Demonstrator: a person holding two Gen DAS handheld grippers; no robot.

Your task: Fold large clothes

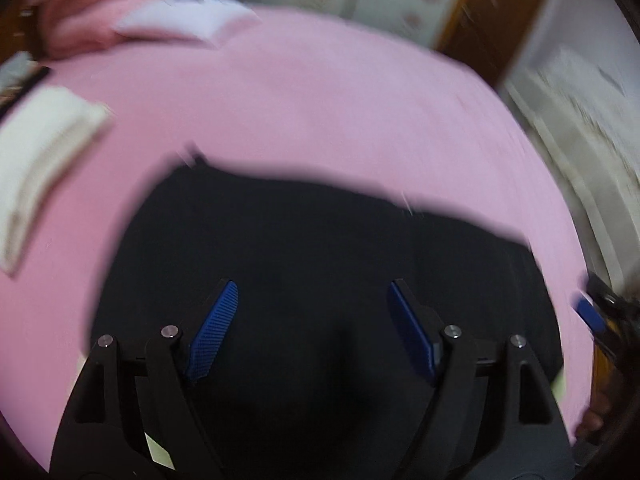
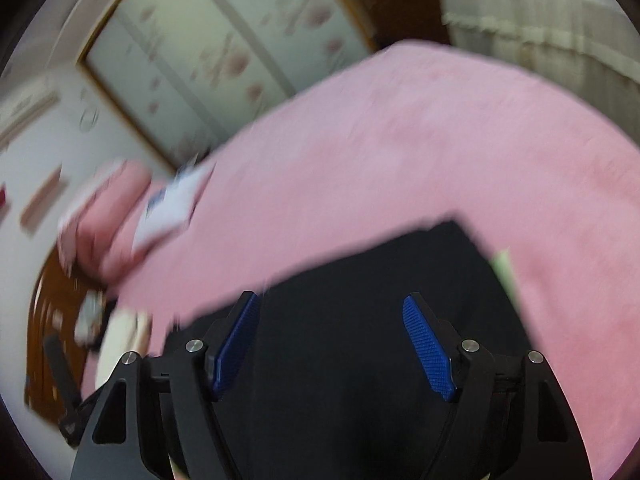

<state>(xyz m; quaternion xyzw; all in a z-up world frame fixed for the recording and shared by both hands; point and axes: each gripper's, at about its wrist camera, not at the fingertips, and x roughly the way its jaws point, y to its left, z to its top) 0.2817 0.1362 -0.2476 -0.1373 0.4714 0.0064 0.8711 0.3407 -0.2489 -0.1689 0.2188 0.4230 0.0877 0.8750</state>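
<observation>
A black garment [image 1: 312, 248] lies folded flat on the pink bed cover [image 1: 304, 100]. In the left wrist view my left gripper [image 1: 312, 292] hangs over its middle with the blue pads [image 1: 216, 320] wide apart and nothing between them. The right wrist view shows the same black garment [image 2: 360, 280] on the pink cover [image 2: 440, 140], one corner pointing to the upper right. My right gripper [image 2: 332, 308] stands open above it, its pads [image 2: 424, 340] holding nothing. At the left wrist view's right edge the right gripper's blue pad [image 1: 590, 314] shows beside the garment. Both pictures are blurred.
A folded cream cloth [image 1: 36, 152] lies on the cover at the left. A pink pillow [image 1: 88, 12] with a white packet [image 1: 180, 20] on it sits at the bed's far end. Wardrobe doors [image 2: 192, 60] with a wooden frame stand beyond; a curtain [image 2: 540, 20] hangs at the right.
</observation>
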